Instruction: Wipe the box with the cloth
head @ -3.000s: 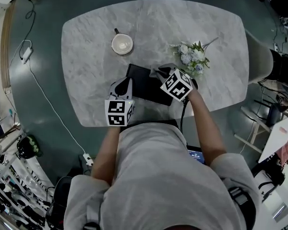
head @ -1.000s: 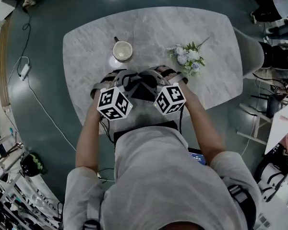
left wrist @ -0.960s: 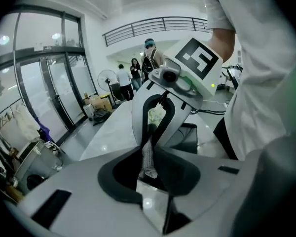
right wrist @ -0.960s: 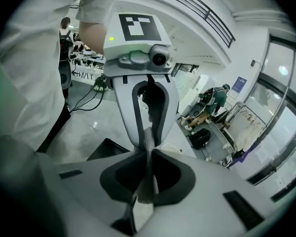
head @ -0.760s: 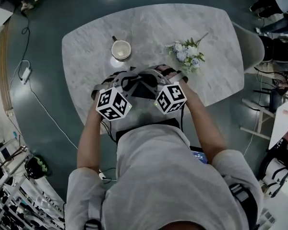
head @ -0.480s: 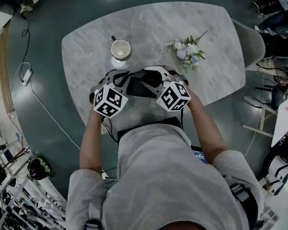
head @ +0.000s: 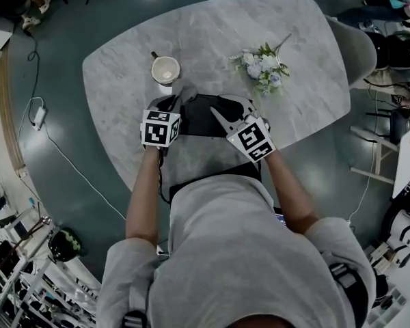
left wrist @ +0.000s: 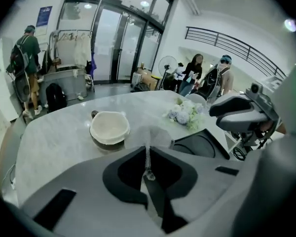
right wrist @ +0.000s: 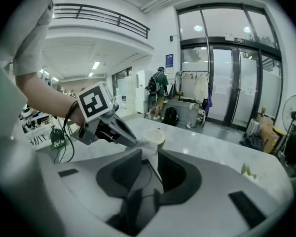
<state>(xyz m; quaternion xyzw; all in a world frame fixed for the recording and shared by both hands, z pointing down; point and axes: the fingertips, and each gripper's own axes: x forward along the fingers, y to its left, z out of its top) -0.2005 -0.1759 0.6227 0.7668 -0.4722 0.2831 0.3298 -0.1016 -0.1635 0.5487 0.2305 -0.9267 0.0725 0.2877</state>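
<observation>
A flat black box (head: 199,119) lies on the marble table (head: 123,67) just in front of me. A thin grey cloth (head: 186,93) hangs over the box's far left corner. My left gripper (head: 176,101) is shut on it, and the left gripper view shows a pinched strip of cloth (left wrist: 157,135) running down between the jaws of that gripper (left wrist: 148,154). My right gripper (head: 217,111) hovers over the middle of the box. In its own view the cloth (right wrist: 149,157) tapers into the closed jaws of the right gripper (right wrist: 150,174), close to the left gripper (right wrist: 130,141).
A white cup (head: 165,69) stands just beyond the box on the left. A small bunch of flowers (head: 262,65) lies to the far right. A chair (head: 352,50) stands at the table's right edge. People stand in the room behind.
Both grippers have rolled so that their marker cubes face up, and they have sunk toward the box. The left one has shifted to the box's far left corner and closed on the cloth.
</observation>
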